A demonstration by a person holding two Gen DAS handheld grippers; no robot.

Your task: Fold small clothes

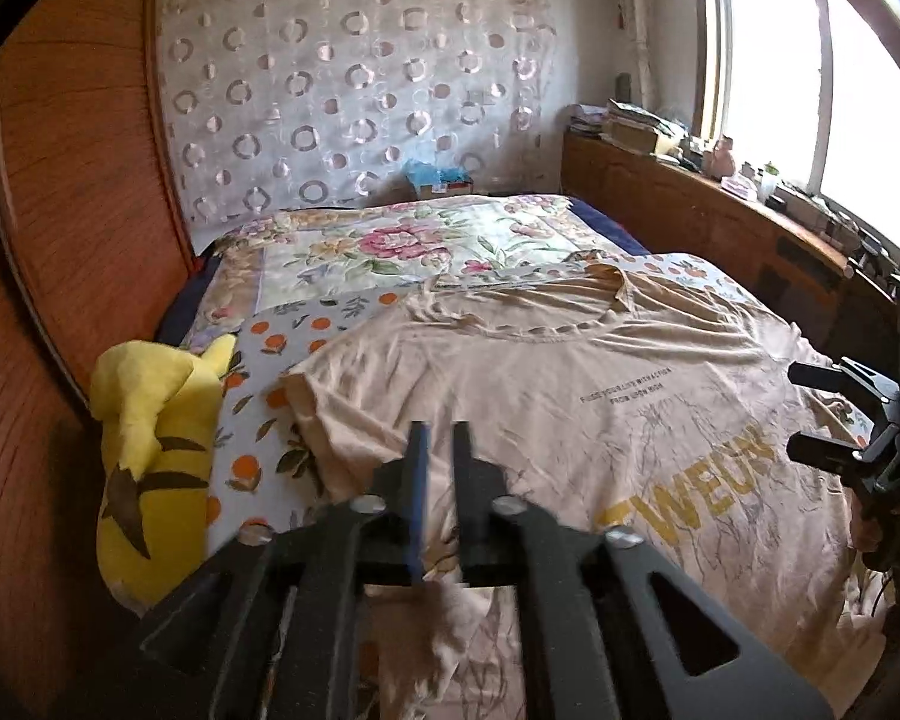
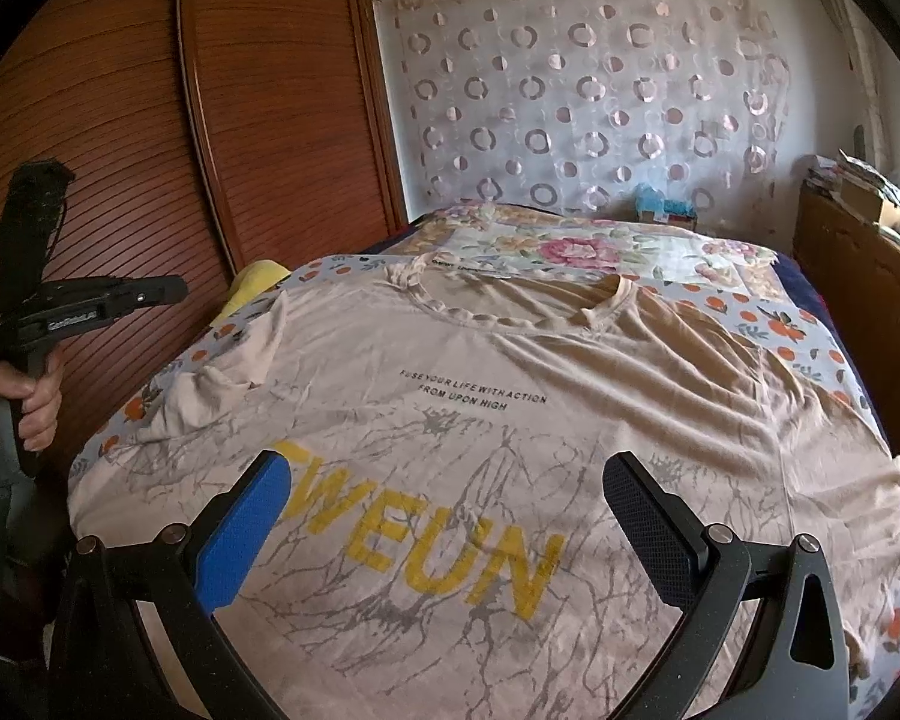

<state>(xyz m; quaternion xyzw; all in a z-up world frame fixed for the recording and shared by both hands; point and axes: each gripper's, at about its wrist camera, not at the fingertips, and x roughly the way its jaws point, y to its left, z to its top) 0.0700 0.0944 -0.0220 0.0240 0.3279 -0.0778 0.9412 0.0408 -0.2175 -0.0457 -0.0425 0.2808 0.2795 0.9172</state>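
A beige T-shirt (image 1: 570, 396) with yellow letters and small black text lies spread face up on the bed; it also fills the right wrist view (image 2: 510, 408). Its left sleeve (image 2: 222, 372) is crumpled. My left gripper (image 1: 438, 450) is nearly shut, and a bunch of the shirt's hem (image 1: 450, 612) sits between its fingers close to the camera. It also shows at the left edge of the right wrist view (image 2: 120, 300). My right gripper (image 2: 444, 510) is open and empty above the shirt's lower front; it shows at the right edge of the left wrist view (image 1: 822, 408).
A yellow plush toy (image 1: 150, 456) lies at the bed's left edge beside a wooden wardrobe (image 2: 150, 120). A floral quilt (image 1: 402, 246) covers the far bed. A wooden headboard shelf (image 1: 720, 204) with books and clutter runs under the window on the right.
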